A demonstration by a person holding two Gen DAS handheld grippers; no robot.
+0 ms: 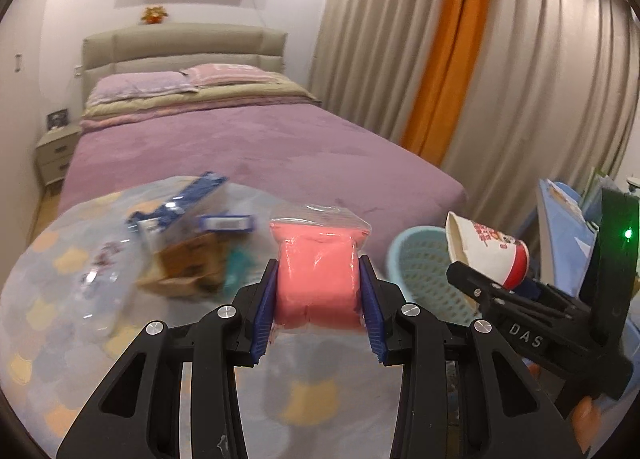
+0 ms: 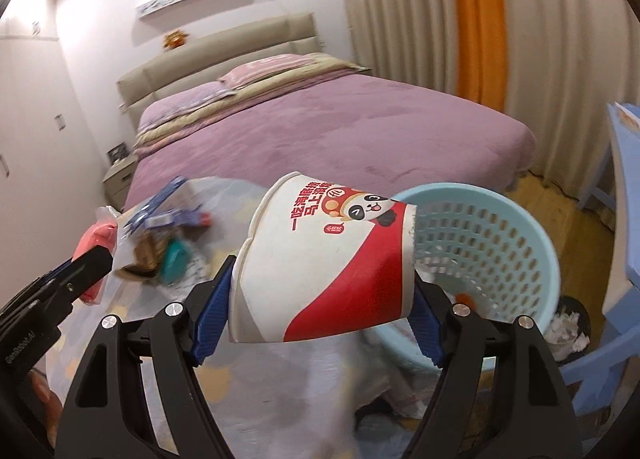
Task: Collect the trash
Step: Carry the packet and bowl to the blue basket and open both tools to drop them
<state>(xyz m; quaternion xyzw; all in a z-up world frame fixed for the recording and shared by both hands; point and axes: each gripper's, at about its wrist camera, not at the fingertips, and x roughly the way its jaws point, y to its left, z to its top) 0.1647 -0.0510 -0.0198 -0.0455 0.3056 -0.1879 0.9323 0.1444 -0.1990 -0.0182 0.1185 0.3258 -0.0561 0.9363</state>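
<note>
My left gripper (image 1: 318, 299) is shut on a pink packet in clear plastic (image 1: 316, 271) and holds it above the round table (image 1: 100, 359). My right gripper (image 2: 324, 299) is shut on a crushed red and white paper cup (image 2: 320, 259) with a panda print, held on its side just left of the light blue perforated basket (image 2: 500, 243). The cup (image 1: 486, 251) and the right gripper (image 1: 492, 283) also show in the left wrist view, beside the basket (image 1: 424, 271). The pink packet (image 2: 98, 243) shows at the left of the right wrist view.
Blurred wrappers lie on the table: a blue and white one (image 1: 192, 203), a brown one (image 1: 188, 267), a teal one (image 2: 174, 259), clear plastic (image 1: 104, 279). A purple bed (image 1: 240, 147) stands behind. Blue furniture (image 2: 624, 219) and a dark bin with paper (image 2: 568, 327) stand right.
</note>
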